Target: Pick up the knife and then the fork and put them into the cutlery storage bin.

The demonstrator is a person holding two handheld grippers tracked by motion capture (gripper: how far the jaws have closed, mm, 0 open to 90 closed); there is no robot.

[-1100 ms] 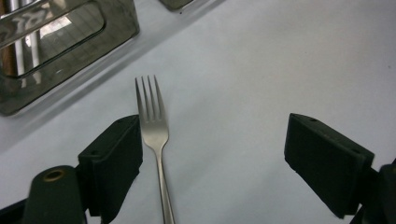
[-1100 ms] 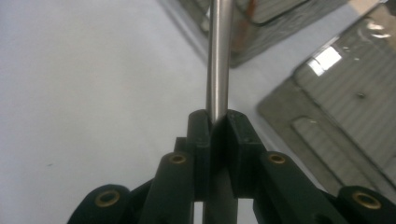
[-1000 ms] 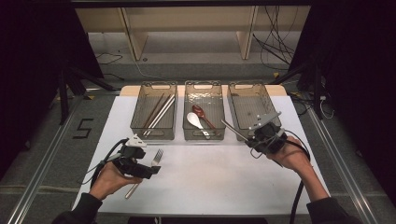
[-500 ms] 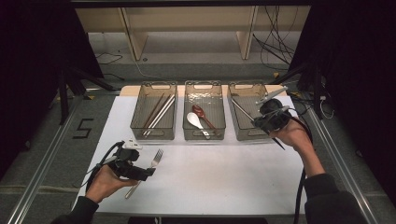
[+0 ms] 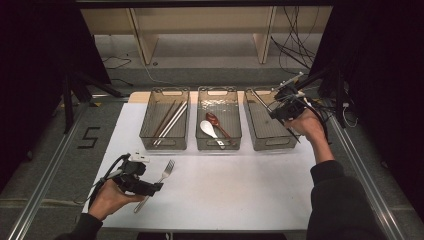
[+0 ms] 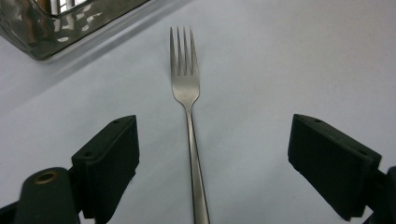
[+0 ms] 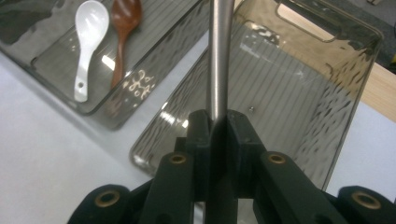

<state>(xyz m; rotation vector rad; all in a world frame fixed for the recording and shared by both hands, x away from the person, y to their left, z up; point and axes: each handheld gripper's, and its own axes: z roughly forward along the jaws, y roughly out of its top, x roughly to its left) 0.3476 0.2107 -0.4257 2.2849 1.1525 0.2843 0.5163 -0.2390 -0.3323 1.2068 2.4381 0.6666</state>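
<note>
A silver fork [image 5: 162,177] [image 6: 187,84] lies on the white table near the front left, tines pointing away. My left gripper [image 5: 152,185] [image 6: 215,140] is low over its handle and open, one jaw on each side, neither touching it. My right gripper [image 5: 275,112] [image 7: 218,123] is shut on the thin handle of a metal utensil [image 5: 262,101] [image 7: 218,56], held above the bare right bin [image 5: 265,135] [image 7: 336,93]. The utensil's head is hidden from me.
Three smoky clear bins stand in a row at the back. The left bin [image 5: 150,135] holds chopsticks [image 5: 167,120]. The middle bin [image 5: 235,135] holds a white spoon [image 5: 206,128] [image 7: 88,42] and a brown spoon [image 5: 216,121] [image 7: 123,32]. Cables hang at the back right.
My right hand has carried the metal utensil from the table in front of the right bin back and up over that bin. The left gripper has stayed by the fork.
</note>
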